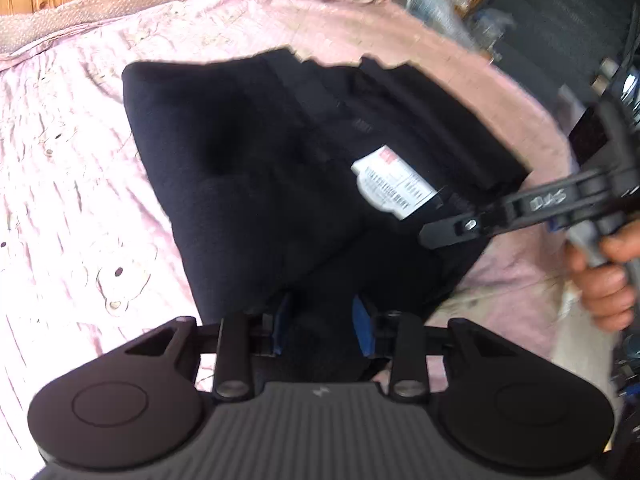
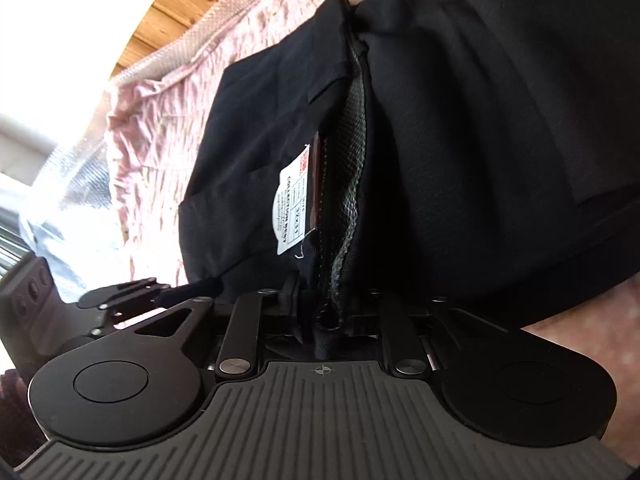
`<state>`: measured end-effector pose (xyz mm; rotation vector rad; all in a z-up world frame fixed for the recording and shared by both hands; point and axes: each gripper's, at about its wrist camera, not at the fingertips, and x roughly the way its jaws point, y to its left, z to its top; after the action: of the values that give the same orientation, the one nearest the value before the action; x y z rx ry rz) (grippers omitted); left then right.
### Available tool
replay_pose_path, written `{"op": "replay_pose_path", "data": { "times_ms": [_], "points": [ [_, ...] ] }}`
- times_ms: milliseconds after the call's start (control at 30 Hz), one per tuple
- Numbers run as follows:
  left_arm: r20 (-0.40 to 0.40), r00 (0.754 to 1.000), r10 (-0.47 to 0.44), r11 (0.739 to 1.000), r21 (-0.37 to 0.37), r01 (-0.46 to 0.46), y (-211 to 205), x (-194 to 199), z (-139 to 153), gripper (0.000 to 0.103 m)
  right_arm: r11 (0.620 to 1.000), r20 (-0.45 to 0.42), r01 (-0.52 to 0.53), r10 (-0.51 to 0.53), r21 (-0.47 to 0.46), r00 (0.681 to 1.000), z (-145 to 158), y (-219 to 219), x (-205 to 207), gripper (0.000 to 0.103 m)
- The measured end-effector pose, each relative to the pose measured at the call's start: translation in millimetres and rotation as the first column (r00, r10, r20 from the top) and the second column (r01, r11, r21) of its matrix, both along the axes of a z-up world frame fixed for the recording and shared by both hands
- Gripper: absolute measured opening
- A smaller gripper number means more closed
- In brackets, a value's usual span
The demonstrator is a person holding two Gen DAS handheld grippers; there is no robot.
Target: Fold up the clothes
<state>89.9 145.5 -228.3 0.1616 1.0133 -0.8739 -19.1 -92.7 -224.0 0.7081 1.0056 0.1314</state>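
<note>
Gripping trousers point(image 1: 248, 184) — both tools tilted down.

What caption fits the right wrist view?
Right gripper clamps the waistband edge of black trousers, white size label showing, over a pink bedspread.

Under my fingers a wrinkled pale pink quilted bedspread point(image 1: 80, 128) covers the bed; the folded black trousers point(image 1: 248, 168) lie directly on it.

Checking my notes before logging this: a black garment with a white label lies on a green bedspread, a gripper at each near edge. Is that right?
Not quite: the bedspread is pink, not green, as the left wrist view shows. The black garment with its white label does lie on it.
</note>
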Motion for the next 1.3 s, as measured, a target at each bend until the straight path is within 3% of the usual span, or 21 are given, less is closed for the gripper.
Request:
{"op": "replay_pose_path", "data": {
  "times_ms": [33,67,133,233,267,400,467,567,667,733,800,833,867,967,1000,1067,1100,1200,1300],
  "points": [
    [0.001,1.000,-0.002,0.999,-0.049,0.002,4,2,13,0.035,0.998,0.005,0.020,-0.020,-0.052,1.000,10,-2,-2,0.045],
    [0.015,1.000,0.010,0.996,-0.087,-0.009,8,8,25,0.038,0.993,0.034,0.039,-0.036,-0.109,0.999,23,-2,-4,0.047],
    [0.034,0.998,0.052,0.989,-0.139,-0.047,12,29,42,0.041,0.970,0.135,0.081,-0.051,-0.228,0.989,54,0,-7,0.047],
    [0.050,0.990,0.135,0.984,-0.121,-0.128,2,76,37,0.041,0.964,0.189,0.018,0.034,-0.265,0.981,74,11,14,0.045],
    [0.050,0.985,0.163,0.983,-0.099,-0.158,-3,93,29,0.040,0.962,0.183,-0.023,0.075,-0.272,0.980,70,17,24,0.038],
    [0.034,0.974,0.226,0.974,0.013,-0.226,-19,146,-12,0.038,0.941,0.107,-0.148,0.188,-0.303,0.976,38,32,47,0.025],
    [0.039,0.975,0.217,0.975,0.035,-0.218,-24,155,-24,0.037,0.926,0.071,-0.170,0.205,-0.338,0.976,26,32,37,0.007],
    [0.066,0.976,0.209,0.976,0.042,-0.212,-28,155,-22,0.038,0.926,0.045,-0.159,0.185,-0.341,0.982,24,17,14,0.006],
    [0.066,0.973,0.220,0.975,0.010,-0.222,-25,147,-2,0.038,0.959,-0.003,-0.138,0.142,-0.248,0.990,29,-7,-3,0.015],
    [0.076,0.970,0.232,0.973,-0.040,-0.229,-17,138,15,0.040,0.969,0.050,-0.103,0.117,-0.226,0.992,50,-23,-2,0.024],
    [0.062,0.963,0.264,0.963,-0.079,-0.259,-12,125,26,0.041,0.973,0.114,-0.083,0.109,-0.215,0.987,72,-35,20,0.033],
    [0.047,0.962,0.270,0.960,-0.092,-0.265,-10,117,28,0.041,0.975,0.134,-0.085,0.114,-0.205,0.984,77,-39,36,0.045],
    [0.035,0.963,0.268,0.960,-0.095,-0.264,-10,109,27,0.041,0.977,0.146,-0.096,0.125,-0.192,0.981,78,-43,53,0.050],
    [0.011,0.962,0.273,0.961,-0.048,-0.272,-17,87,14,0.041,0.966,0.115,-0.160,0.186,-0.201,0.976,56,-39,94,0.051],
    [0.006,0.960,0.278,0.960,-0.027,-0.278,-19,81,7,0.041,0.961,0.100,-0.184,0.207,-0.207,0.973,47,-37,107,0.050],
    [0.007,0.957,0.291,0.957,0.001,-0.291,-24,74,0,0.040,0.939,0.079,-0.222,0.250,-0.262,0.965,38,-35,108,0.022],
    [0.014,0.955,0.296,0.955,0.009,-0.297,-26,71,-2,0.040,0.925,0.069,-0.239,0.270,-0.296,0.960,35,-34,106,0.003],
    [0.020,0.946,0.323,0.946,-0.015,-0.323,-24,72,1,0.041,0.922,0.059,-0.213,0.245,-0.322,0.968,32,-45,90,0.001],
    [-0.004,0.946,0.324,0.946,0.012,-0.324,-25,77,-10,0.041,0.940,0.060,-0.191,0.216,-0.283,0.974,26,-50,76,0.000]
  ]
}}
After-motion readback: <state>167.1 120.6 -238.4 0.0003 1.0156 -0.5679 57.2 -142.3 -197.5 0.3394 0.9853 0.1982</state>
